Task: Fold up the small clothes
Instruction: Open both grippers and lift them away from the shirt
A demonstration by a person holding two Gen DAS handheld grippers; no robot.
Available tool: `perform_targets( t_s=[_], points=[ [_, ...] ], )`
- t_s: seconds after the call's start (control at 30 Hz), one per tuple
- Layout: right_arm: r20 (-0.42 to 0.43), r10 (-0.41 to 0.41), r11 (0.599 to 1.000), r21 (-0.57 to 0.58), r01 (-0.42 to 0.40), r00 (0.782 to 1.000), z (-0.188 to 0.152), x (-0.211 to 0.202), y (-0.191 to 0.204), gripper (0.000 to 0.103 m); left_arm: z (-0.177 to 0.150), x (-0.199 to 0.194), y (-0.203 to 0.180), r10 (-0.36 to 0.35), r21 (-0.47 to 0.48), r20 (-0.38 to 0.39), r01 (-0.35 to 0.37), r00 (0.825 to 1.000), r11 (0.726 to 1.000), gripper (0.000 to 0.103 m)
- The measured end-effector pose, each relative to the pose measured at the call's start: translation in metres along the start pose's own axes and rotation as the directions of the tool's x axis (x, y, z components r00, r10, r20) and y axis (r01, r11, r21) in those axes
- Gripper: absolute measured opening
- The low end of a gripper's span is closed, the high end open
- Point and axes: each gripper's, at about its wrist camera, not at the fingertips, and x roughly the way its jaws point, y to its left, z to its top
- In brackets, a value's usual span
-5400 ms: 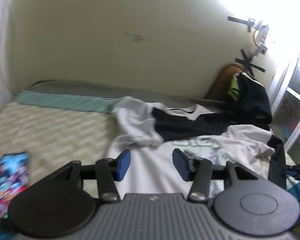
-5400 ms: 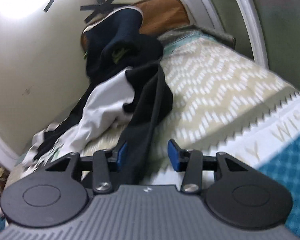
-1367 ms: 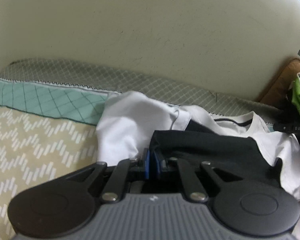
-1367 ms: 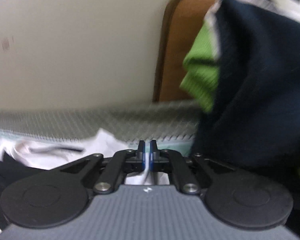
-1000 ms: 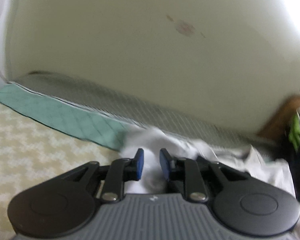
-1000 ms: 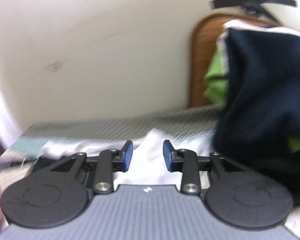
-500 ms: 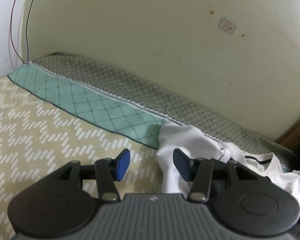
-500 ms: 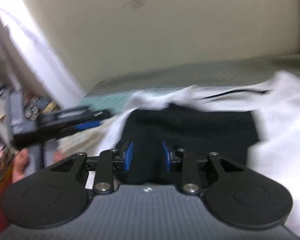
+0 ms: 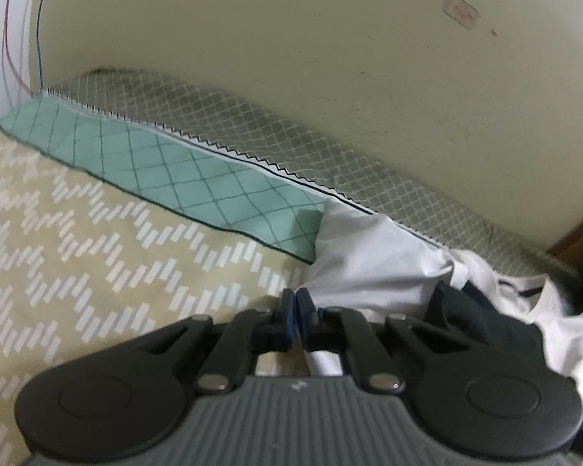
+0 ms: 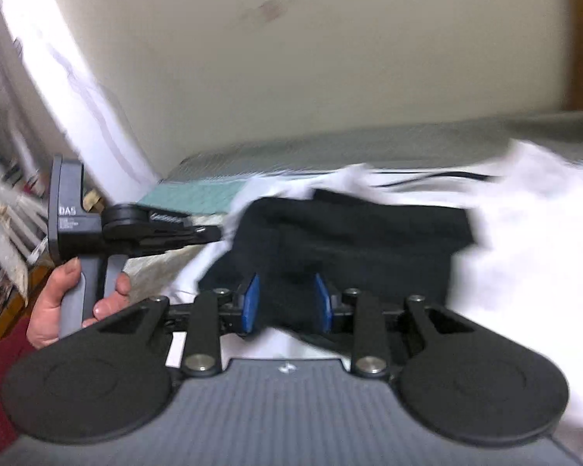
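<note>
Nearest the left wrist camera, the left gripper (image 9: pixel 296 312) has its jaws clenched at the edge of the white sleeve (image 9: pixel 373 256); whether cloth is pinched I cannot tell. The right gripper (image 10: pixel 285 306) stands partly released over the black panel (image 10: pixel 349 240), gripping nothing. Beyond, the white-and-black shirt (image 10: pixel 524 240) lies crumpled on the patterned bedspread (image 9: pixel 97 256), so folding looks barely begun; spreading and every fold remain.

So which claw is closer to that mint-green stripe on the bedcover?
Left. The left claw is shut at the white shirt's edge, just below the green stripe. The right claw hangs over the black panel, farther away.
</note>
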Motion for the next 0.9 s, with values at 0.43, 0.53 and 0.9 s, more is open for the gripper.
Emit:
perform_targets(
  t_s=[0.43,0.53,0.9],
  points=[
    [0.052,-0.408,0.896,0.212,0.389,0.911,-0.096,-0.154,-0.088,0.036,-0.010,-0.070,-0.010,0.010,0.067,0.103,-0.016,0.995,0.998,0.016],
    [0.094,-0.324,0.924,0.246,0.294,0.941,-0.109,-0.188,-0.084,0.037,-0.037,-0.114,-0.007,-0.037,0.179,0.126,0.014,0.991,0.984,0.019],
    [-0.052,0.011,0.982,0.187,-0.001,0.999,-0.156,-0.209,-0.072,0.038,-0.173,-0.245,0.068,-0.088,0.227,0.004,0.084,0.996,0.970,0.044]
  ],
)
